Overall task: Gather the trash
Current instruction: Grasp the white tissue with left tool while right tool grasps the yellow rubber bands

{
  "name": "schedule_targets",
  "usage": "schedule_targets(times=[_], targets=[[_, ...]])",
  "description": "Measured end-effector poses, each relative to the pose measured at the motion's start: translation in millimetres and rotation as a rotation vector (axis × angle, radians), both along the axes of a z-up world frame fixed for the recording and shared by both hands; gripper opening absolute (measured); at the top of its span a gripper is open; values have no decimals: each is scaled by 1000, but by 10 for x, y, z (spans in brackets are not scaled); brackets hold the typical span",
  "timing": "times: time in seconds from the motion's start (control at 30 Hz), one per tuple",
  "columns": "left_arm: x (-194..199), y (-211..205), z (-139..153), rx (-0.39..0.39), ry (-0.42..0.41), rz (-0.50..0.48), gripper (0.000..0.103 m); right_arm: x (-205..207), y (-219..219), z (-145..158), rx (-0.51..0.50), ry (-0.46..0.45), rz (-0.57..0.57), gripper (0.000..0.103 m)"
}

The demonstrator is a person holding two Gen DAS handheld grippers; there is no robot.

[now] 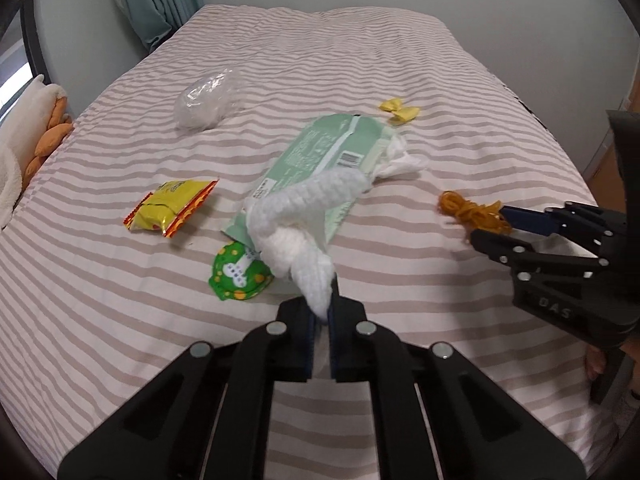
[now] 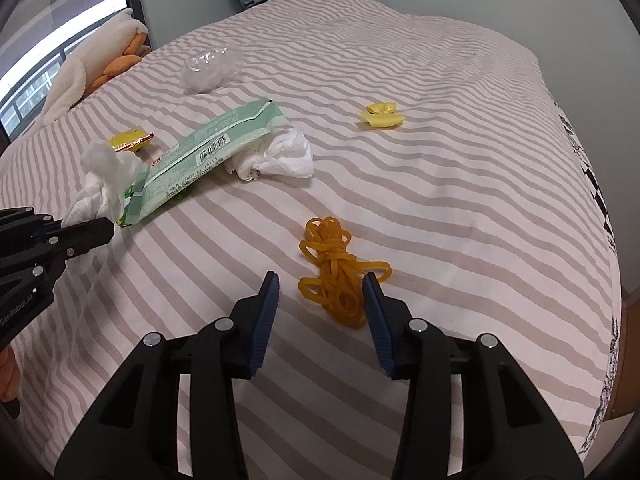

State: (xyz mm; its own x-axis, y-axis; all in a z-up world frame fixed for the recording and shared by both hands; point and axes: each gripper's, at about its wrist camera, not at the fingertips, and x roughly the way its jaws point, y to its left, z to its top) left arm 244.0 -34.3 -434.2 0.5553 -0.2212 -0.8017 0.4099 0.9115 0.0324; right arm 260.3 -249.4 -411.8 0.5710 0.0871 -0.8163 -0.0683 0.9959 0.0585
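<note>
My left gripper [image 1: 323, 312] is shut on a crumpled white tissue [image 1: 296, 236], held just above the striped bed; it also shows in the right wrist view [image 2: 102, 184]. My right gripper [image 2: 322, 284] is open, its fingers on either side of the near end of a bundle of orange rubber bands [image 2: 336, 268], also seen in the left wrist view [image 1: 468, 208]. A green wipes packet [image 1: 316, 160] lies mid-bed with a second white tissue [image 2: 280, 156] at its end.
On the striped bedcover [image 2: 460, 184] lie a yellow snack wrapper [image 1: 172, 208], a round green wrapper [image 1: 238, 274], a clear plastic bag [image 1: 208, 98] and a small yellow wrapper [image 2: 382, 116]. A plush toy [image 2: 100, 60] sits at the left edge. Curtain and wall stand behind.
</note>
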Motion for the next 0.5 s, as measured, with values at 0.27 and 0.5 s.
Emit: schedule_targets(times=[0.27, 0.5], targets=[[-4, -266, -86, -8, 27, -47, 5, 48, 5, -79, 3, 18, 3, 37], [39, -379, -196, 2, 55, -50, 5, 75, -14, -95, 0, 15, 11, 7]])
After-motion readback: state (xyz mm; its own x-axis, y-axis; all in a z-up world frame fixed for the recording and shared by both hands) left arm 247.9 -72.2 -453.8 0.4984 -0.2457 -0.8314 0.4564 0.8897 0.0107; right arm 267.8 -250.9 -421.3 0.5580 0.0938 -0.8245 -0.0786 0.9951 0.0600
